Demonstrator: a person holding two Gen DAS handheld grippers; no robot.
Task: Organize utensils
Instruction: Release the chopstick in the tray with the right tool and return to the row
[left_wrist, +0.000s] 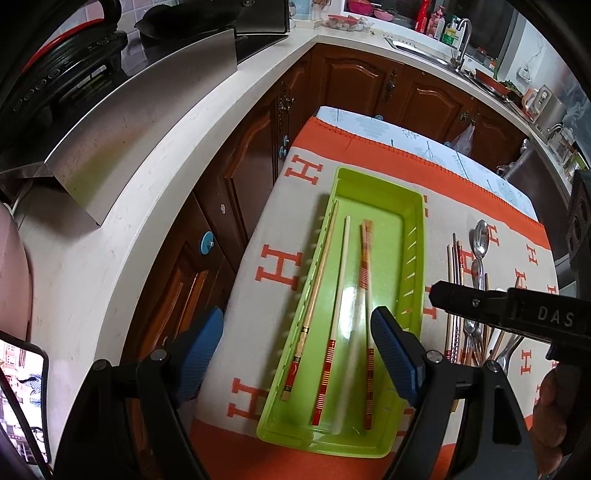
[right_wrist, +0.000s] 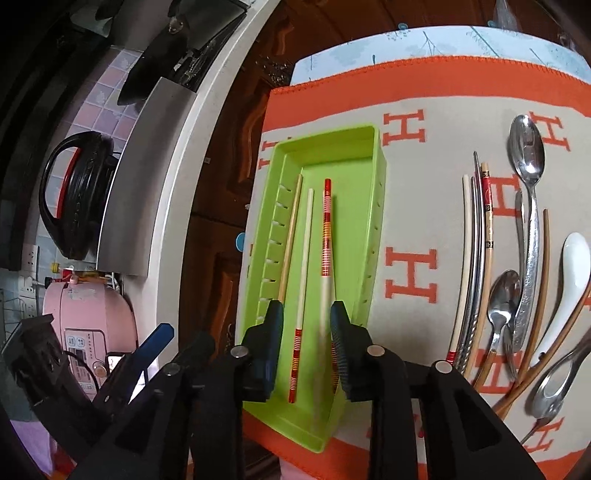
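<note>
A lime green tray (left_wrist: 410, 236) (right_wrist: 376, 206) lies lengthwise on an orange and beige cloth (left_wrist: 280, 266). In it lie a wooden chopstick (left_wrist: 317, 280) (right_wrist: 290, 236) and a white chopstick with a red-striped end (left_wrist: 340, 280) (right_wrist: 306, 258). A third, red-striped chopstick (left_wrist: 365, 266) (right_wrist: 326, 236) is blurred and slants into the tray between my right gripper's parted pads, which do not press on it. My right gripper (right_wrist: 306, 304) hangs over the tray's near end. My left gripper (left_wrist: 299, 347) stands wide open over the same end, holding nothing.
Loose spoons and chopsticks (right_wrist: 528, 236) (left_wrist: 476, 266) lie on the cloth right of the tray. Left of the table run wooden cabinets (left_wrist: 236, 192) and a white counter (left_wrist: 122, 229) with a black pressure cooker (right_wrist: 77, 195) and a pink cooker (right_wrist: 85, 325). A phone (left_wrist: 22, 398) sits at lower left.
</note>
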